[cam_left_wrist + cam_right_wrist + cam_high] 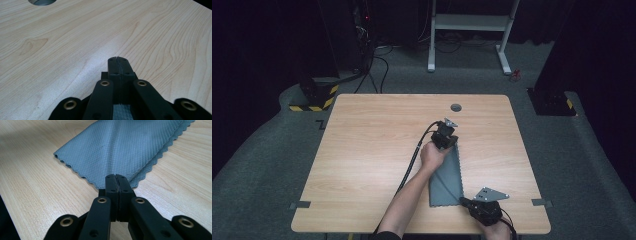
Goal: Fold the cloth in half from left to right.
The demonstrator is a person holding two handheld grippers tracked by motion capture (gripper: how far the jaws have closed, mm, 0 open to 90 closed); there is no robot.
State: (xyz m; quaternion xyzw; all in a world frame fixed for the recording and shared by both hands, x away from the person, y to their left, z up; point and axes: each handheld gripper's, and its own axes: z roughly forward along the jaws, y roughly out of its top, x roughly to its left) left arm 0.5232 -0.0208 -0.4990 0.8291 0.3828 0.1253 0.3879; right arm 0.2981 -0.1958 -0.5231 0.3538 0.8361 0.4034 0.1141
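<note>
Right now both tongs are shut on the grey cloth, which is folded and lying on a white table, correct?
Not quite: the table is light wood grain, not white, as the high view shows. The rest holds: the left tongs and the right tongs are each shut on an end of the folded grey cloth lying on it.
</note>
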